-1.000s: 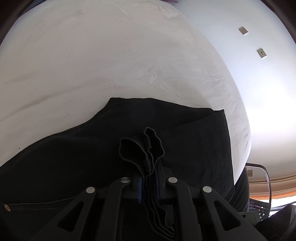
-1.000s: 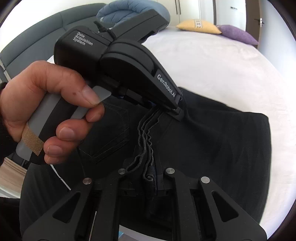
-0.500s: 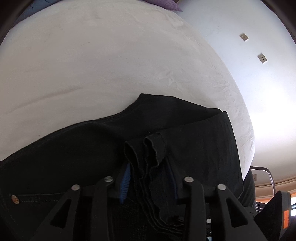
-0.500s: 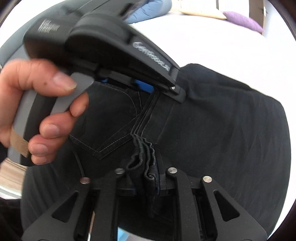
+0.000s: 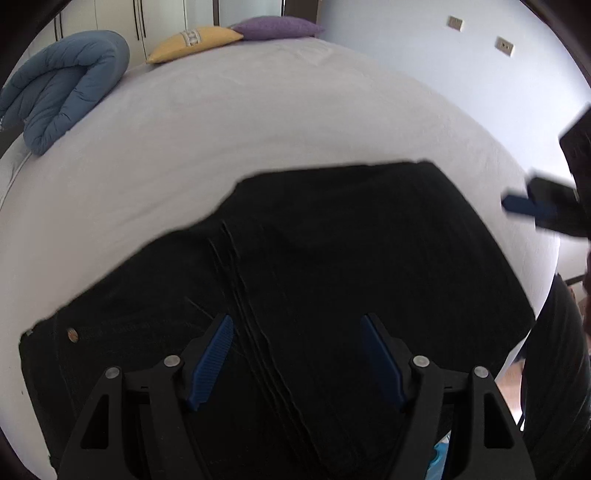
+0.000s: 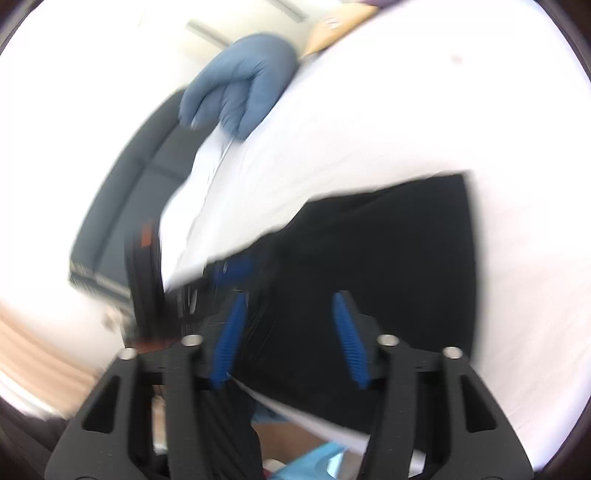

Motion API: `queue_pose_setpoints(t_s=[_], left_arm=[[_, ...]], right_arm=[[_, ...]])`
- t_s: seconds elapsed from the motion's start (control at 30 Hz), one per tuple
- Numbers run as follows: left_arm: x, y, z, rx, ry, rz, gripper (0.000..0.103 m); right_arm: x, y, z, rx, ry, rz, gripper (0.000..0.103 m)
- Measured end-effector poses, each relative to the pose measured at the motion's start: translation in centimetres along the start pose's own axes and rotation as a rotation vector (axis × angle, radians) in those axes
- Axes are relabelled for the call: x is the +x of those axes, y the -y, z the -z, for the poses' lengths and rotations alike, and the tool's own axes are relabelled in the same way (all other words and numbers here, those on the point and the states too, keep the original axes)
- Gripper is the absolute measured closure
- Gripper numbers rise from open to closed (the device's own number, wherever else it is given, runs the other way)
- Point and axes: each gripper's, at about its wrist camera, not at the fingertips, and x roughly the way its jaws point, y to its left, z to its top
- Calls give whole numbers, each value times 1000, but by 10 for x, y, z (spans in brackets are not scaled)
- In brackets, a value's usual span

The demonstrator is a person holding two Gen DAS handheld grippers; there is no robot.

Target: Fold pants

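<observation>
The black pants (image 5: 332, 258) lie folded flat on the white bed (image 5: 221, 129), near its front edge. My left gripper (image 5: 297, 325) is open and empty just above the pants, blue pads spread wide. My right gripper (image 6: 290, 301) is open and empty too, over the pants (image 6: 388, 258) at their near edge; that view is blurred by motion. The right gripper's blue pad and black body show at the right edge of the left wrist view (image 5: 543, 210).
A rolled blue duvet (image 5: 62, 96) lies at the bed's far left, with a yellow pillow (image 5: 195, 40) and a purple pillow (image 5: 273, 27) at the head. A dark sofa (image 6: 125, 192) stands left of the bed. Wall sockets (image 5: 504, 46) are on the right wall.
Both grippers have opened and let go of the bunched pant hems. The pants now lie flat. Both grippers have pulled back, the right one moving fast.
</observation>
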Motion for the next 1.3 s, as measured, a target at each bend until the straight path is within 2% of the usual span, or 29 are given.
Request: queue_pose_setpoints(t_s=[0.03, 0.1, 0.13, 0.17, 0.23, 0.3, 0.37, 0.47, 0.57, 0.77, 0.9, 0.93, 1.0, 1.03, 1.1, 1.17, 1.23, 1.27, 1.3], left_arm=[[7, 1, 8, -21, -24, 5, 29], [7, 1, 24, -50, 3, -14, 28], [6, 2, 30, -54, 11, -21, 28], [6, 3, 34, -55, 10, -28, 27], [5, 4, 37, -64, 11, -37, 26], [7, 4, 37, -68, 5, -43, 26], [8, 4, 36, -70, 0, -43, 26], [10, 0, 34, -78, -3, -34, 26], [10, -4, 37, -72, 3, -34, 26], [3, -9, 53, -82, 27, -27, 26], [-3, -11, 70, -108, 66, -24, 26], [-8, -14, 73, -144, 80, -14, 26], [-21, -23, 83, -232, 127, 34, 26], [-34, -31, 92, -314, 185, 66, 26], [-57, -49, 111, -456, 287, 76, 26], [-77, -72, 131, -602, 364, 90, 22], [-100, -102, 160, -770, 450, 89, 16], [-108, -112, 170, -817, 475, 81, 14], [-118, -129, 185, -880, 505, 67, 13]], right_arm=[[-1, 14, -12, 28, -11, -31, 72], [5, 32, -35, 54, -32, -65, 72], [17, 38, -56, 74, -69, -94, 72], [27, 47, -62, 97, -107, -124, 71], [38, 74, -75, 119, -132, -66, 72], [48, 104, -81, 190, -172, -112, 72], [51, 116, -75, 210, -158, -141, 78], [51, 128, -63, 188, -187, -153, 78], [42, 114, -31, 119, -262, -149, 78], [17, 99, 44, 94, -351, -161, 78], [-3, 86, 57, 63, -377, -100, 78], [-12, 80, 56, 52, -358, -90, 77], [-25, 65, 44, 32, -286, -149, 75], [-25, 59, 34, 25, -249, -175, 74], [-17, 53, 14, 35, -188, -225, 74], [1, 53, 0, 51, -173, -247, 74], [32, 66, -7, 95, -199, -169, 74], [51, 77, -5, 127, -242, -67, 74], [66, 86, -2, 156, -288, -1, 74]])
